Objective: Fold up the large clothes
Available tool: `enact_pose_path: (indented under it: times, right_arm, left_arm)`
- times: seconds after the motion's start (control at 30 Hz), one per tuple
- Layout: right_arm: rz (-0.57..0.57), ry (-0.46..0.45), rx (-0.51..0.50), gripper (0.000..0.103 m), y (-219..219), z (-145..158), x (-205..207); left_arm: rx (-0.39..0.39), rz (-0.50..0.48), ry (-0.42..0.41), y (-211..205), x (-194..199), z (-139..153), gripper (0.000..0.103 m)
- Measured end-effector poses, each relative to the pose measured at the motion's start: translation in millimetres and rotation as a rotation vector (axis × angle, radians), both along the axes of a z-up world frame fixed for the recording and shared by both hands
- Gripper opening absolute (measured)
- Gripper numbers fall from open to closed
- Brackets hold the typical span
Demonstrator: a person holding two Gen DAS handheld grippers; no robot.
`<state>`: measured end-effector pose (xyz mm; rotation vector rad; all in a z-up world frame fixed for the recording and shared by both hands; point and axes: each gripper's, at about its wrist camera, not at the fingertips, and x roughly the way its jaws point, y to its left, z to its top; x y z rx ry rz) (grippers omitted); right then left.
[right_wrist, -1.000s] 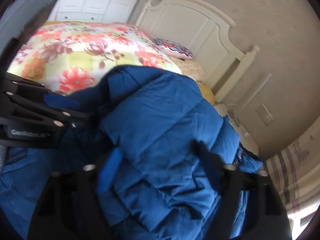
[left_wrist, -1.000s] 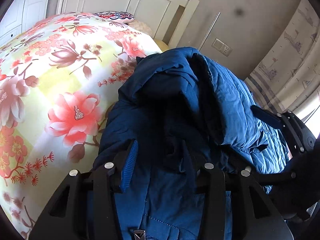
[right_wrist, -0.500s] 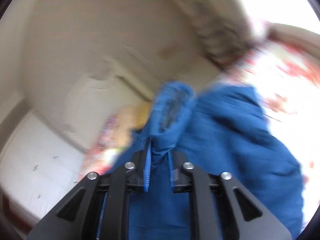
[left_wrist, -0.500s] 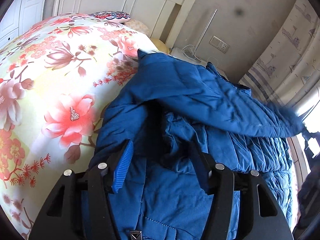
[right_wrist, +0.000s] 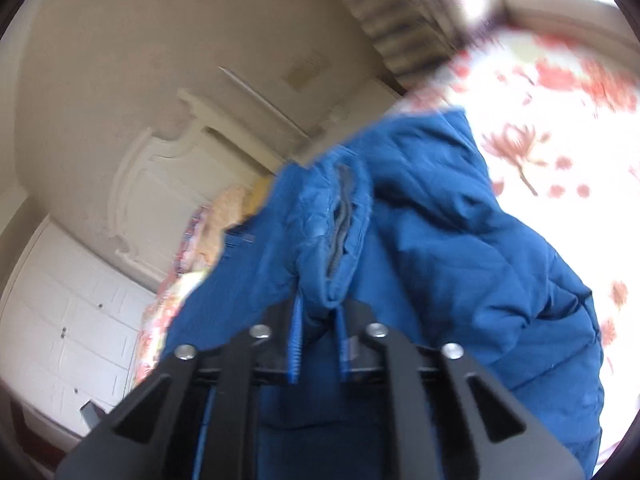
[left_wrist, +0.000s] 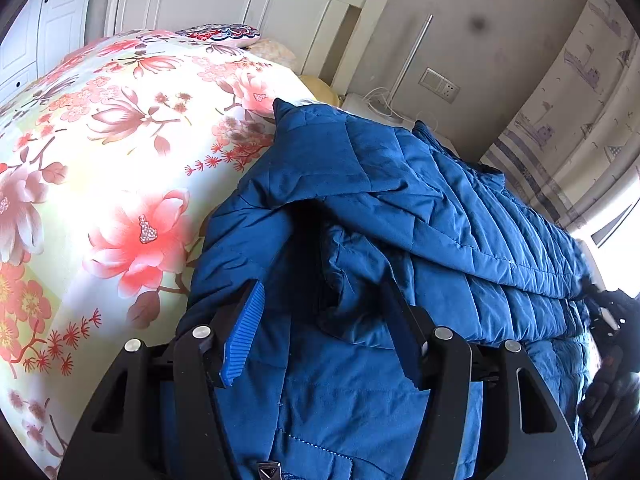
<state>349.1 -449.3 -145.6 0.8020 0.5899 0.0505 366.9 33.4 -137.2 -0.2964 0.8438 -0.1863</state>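
Observation:
A large blue quilted jacket (left_wrist: 400,208) lies on the flowered bedspread (left_wrist: 120,160), its upper layer stretched out toward the right. My left gripper (left_wrist: 324,336) hovers over the near part of the jacket with its jaws wide apart; fabric lies under and between them, but the pads do not press on it. In the right wrist view my right gripper (right_wrist: 318,340) is closing tight on a fold of the jacket (right_wrist: 440,260) by the grey zipper edge (right_wrist: 340,220). The right gripper also shows as a dark shape at the left view's right edge (left_wrist: 608,312).
A white headboard (left_wrist: 280,12) and a patterned pillow (left_wrist: 220,34) stand at the bed's far end. A white nightstand (left_wrist: 372,108) with cables, a wall socket (left_wrist: 440,84) and a curtain (left_wrist: 560,120) lie beyond the jacket. White wardrobe doors (right_wrist: 60,320) appear in the rolled right wrist view.
The right gripper swung off to the right, rolled over and shut on the jacket's edge, pulling the bunched top layer out flat. The left jaws spread wider and stayed put.

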Motion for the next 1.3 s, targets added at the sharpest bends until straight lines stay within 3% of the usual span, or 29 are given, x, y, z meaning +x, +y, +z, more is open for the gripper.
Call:
enact_pose_path:
  times: [0.17,0.4,0.67,0.73,0.8,0.87,0.9,1.03,1.17,1.27,1.3]
  right_arm:
    - [0.002,-0.081,-0.067,0.01,12,36,-34]
    - [-0.015,0.086,-0.034,0.011,3,-10,-42]
    - [-0.06,0.159,-0.099,0.025,7,-3,-65]
    - [-0.114,0.136,-0.178,0.026,5,14,-77]
    - [-0.136,0.094,-0.298,0.033,9,35,-83]
    - [-0.129,0.056,-0.401,0.043,17,56,-79]
    - [-0.1,0.041,-0.452,0.047,24,67,-70]
    - [0.011,-0.015,-0.615,0.048,58,91,-27]
    - [0.079,0.066,-0.711,0.048,80,75,16]
    - [0.129,0.242,-0.743,0.048,76,29,38]
    - [0.156,0.248,-0.736,0.049,73,14,39]
  left_arm:
    - [-0.002,0.0,0.001,0,0,0,0.06]
    - [-0.004,-0.001,0.002,1,0,-1,0.06]
    - [-0.021,0.007,-0.011,4,-3,2,0.06]
    - [0.011,0.048,-0.062,6,-13,13,0.061]
    - [0.028,0.069,-0.171,6,-29,40,0.062]
    - [0.013,0.042,-0.216,1,-32,65,0.075]
    - [0.021,0.006,-0.219,-7,-27,79,0.086]
    - [0.127,-0.078,-0.217,-44,10,105,0.089]
    - [0.168,-0.127,-0.087,-72,61,78,0.089]
    - [0.246,-0.13,0.011,-80,81,33,0.089]
    - [0.275,-0.138,0.032,-82,84,18,0.094]
